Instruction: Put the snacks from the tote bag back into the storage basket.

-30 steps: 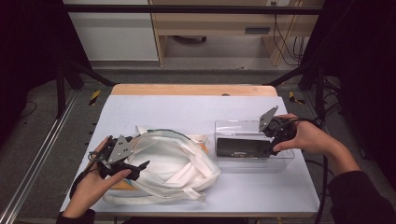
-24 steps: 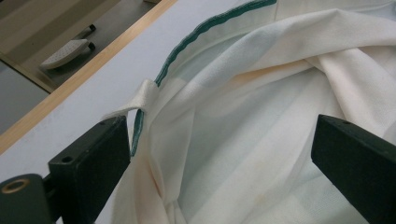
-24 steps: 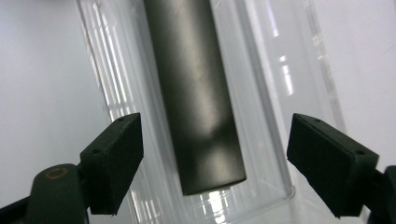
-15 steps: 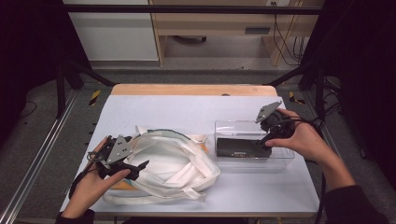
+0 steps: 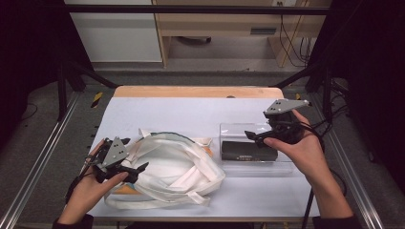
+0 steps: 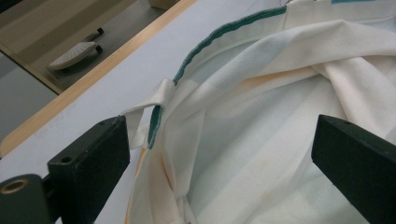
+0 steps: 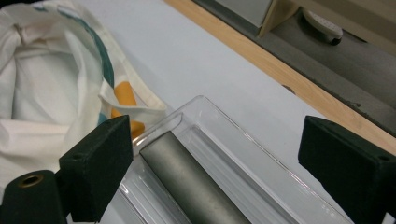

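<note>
Pale blue-white tabletop [image 5: 191,114] with a wooden far edge, dark frame rails at the sides, cabinets and cables beyond. I have my left gripper [image 5: 125,168] at the near-left rim of the white cloth tote bag [image 5: 176,167], jaws spread across its green-trimmed mouth [image 6: 210,44], likely to catch the rim and keep the bag open. My right gripper [image 5: 255,137] hovers with jaws wide apart over the clear plastic tray [image 5: 229,129], just right of the bag. Inside the tray lies the dark grey cylinder [image 7: 191,186], untouched, placed so I can lift it across.
</note>
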Available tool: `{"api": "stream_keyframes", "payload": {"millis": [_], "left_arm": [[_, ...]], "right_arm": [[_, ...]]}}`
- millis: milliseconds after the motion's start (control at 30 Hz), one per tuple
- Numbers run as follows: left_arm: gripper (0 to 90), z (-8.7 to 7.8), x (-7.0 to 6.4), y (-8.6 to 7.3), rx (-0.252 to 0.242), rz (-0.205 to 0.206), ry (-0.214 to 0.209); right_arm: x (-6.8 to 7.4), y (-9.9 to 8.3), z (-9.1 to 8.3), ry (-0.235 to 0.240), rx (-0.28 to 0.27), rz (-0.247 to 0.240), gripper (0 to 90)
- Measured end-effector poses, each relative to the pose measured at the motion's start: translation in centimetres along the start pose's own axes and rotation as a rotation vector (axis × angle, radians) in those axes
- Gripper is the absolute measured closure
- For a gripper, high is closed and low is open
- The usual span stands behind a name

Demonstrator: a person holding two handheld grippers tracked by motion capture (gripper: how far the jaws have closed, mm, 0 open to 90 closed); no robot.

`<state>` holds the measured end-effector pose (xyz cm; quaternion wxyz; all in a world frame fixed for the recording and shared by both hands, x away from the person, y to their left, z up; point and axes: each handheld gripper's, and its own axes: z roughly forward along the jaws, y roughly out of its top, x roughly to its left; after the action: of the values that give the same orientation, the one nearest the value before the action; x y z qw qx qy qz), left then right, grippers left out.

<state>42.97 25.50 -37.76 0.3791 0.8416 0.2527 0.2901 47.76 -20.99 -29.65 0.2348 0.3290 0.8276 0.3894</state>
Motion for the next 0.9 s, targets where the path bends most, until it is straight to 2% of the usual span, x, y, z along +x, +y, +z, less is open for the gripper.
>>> {"api": "stream_keyframes", "payload": {"millis": [67,200,267,367,500,600,900], "left_arm": [[4.5,-0.2,0.1,-0.1,-0.001,-0.003,0.006],[4.4,-0.6,0.5,-0.5,-0.007,-0.018,0.012],[4.5,-0.7,0.6,-0.7,-0.005,-0.024,0.016],[4.5,-0.8,0.7,-1.1,0.002,-0.032,0.024],[4.4,-0.8,0.8,-1.5,0.009,-0.041,0.031],[4.3,-0.6,0.9,-2.0,0.008,-0.051,0.027],[4.3,-0.2,1.3,-3.3,0.001,-0.100,0.057]], "right_arm": [[0.4,0.0,-0.3,-0.012,-0.029,0.016,10.8],[1.1,-0.1,-0.8,0.008,-0.069,0.024,10.9],[1.5,-0.3,-1.2,-0.015,-0.081,0.024,11.2],[1.7,-0.8,-1.8,-0.033,-0.111,0.056,11.2],[2.3,-1.9,-2.0,-0.077,-0.108,0.063,10.2],[2.6,-2.8,-1.9,-0.086,-0.117,0.079,9.9],[3.1,-6.1,-1.5,-0.116,-0.128,0.135,9.3]]}}
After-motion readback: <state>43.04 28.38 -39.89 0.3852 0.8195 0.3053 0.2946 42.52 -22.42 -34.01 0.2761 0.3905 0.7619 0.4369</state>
